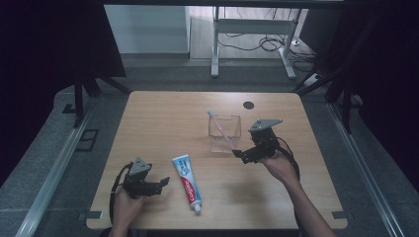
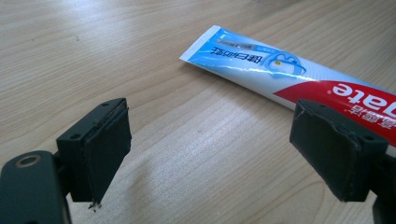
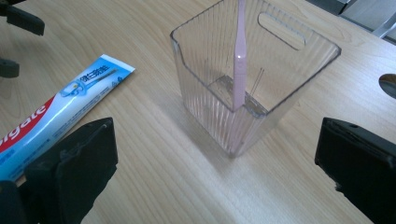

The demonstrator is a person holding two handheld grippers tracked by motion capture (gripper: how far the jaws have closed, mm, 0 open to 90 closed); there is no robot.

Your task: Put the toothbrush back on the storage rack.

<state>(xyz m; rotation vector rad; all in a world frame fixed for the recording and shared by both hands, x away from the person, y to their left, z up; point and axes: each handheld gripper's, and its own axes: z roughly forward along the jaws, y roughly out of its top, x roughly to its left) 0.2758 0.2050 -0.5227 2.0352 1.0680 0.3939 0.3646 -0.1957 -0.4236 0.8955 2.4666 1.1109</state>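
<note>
A red, white and blue toothpaste tube lies flat on the wooden table, cap toward the near edge. My left gripper rests just left of it, open, with nothing between its jaws; in the left gripper view the left gripper points at bare wood with the tube beyond its right jaw. A clear ribbed plastic container stands upright mid-table with a pink toothbrush leaning inside. My right gripper hovers open beside its near right corner. In the right gripper view the right gripper faces the container and toothbrush.
A dark round hole sits in the tabletop behind the container. The tube also lies left of the container in the right gripper view. Metal desk legs and cables stand on the floor beyond the table's far edge.
</note>
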